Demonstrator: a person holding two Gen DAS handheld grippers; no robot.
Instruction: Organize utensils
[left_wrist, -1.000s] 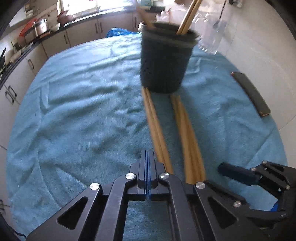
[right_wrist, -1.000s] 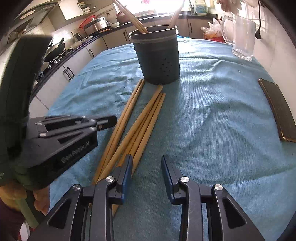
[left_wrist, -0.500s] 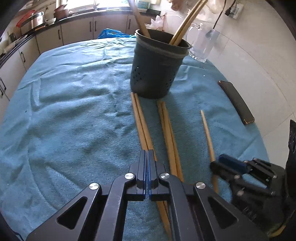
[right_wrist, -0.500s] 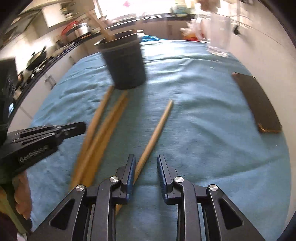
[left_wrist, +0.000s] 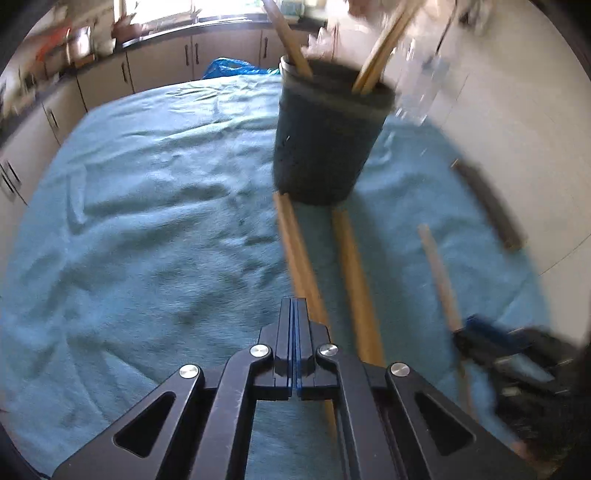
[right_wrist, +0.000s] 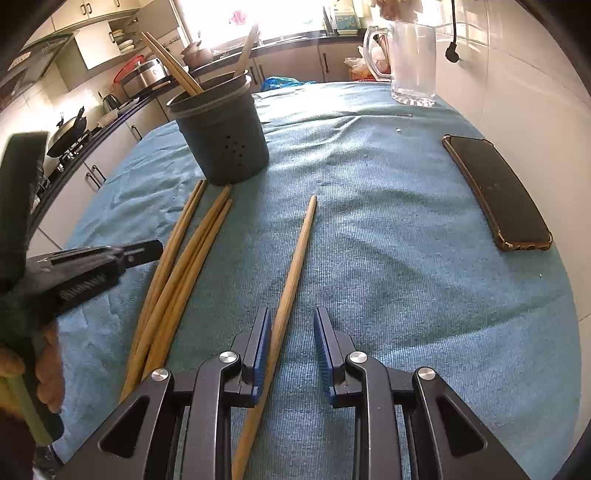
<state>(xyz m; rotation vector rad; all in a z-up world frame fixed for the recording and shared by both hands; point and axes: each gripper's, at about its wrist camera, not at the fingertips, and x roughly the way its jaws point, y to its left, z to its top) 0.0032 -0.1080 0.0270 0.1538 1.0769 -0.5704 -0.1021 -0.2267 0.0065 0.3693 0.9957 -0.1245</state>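
A: What differs from a second ago?

B: One chopstick (right_wrist: 293, 266) now lies alone on the blue towel (right_wrist: 388, 236), apart from the bundle; a second ago it lay with the rest. The right gripper (right_wrist: 290, 341) has narrowed its jaws since then, though the last half second shows no further closing. The chopstick runs between them, close against the left pad, with a gap to the right pad, so it is not clamped. The left gripper (left_wrist: 294, 314) is as before: jaws pressed fully together, holding nothing.

A: What is hard to make out?

B: The left wrist view is smeared with blur; the holder (left_wrist: 325, 140), the glass jug (right_wrist: 413, 62) and the phone (right_wrist: 496, 192) are soft there. The near end of the lone chopstick passes under the right gripper's frame, and the bundle's near ends are cut off by it too. A bit of the person's hand (right_wrist: 48, 365) shows at the left edge.

A: Counts?

B: In the right wrist view, four chopsticks in the bundle (right_wrist: 181, 266) on the tabletop, plus the lone one, five lying flat. They point toward the dark perforated holder, which stands upright beyond their far tips. Three utensils stand in it; two look like chopsticks, the third I cannot identify. One jug, one phone, two grippers.
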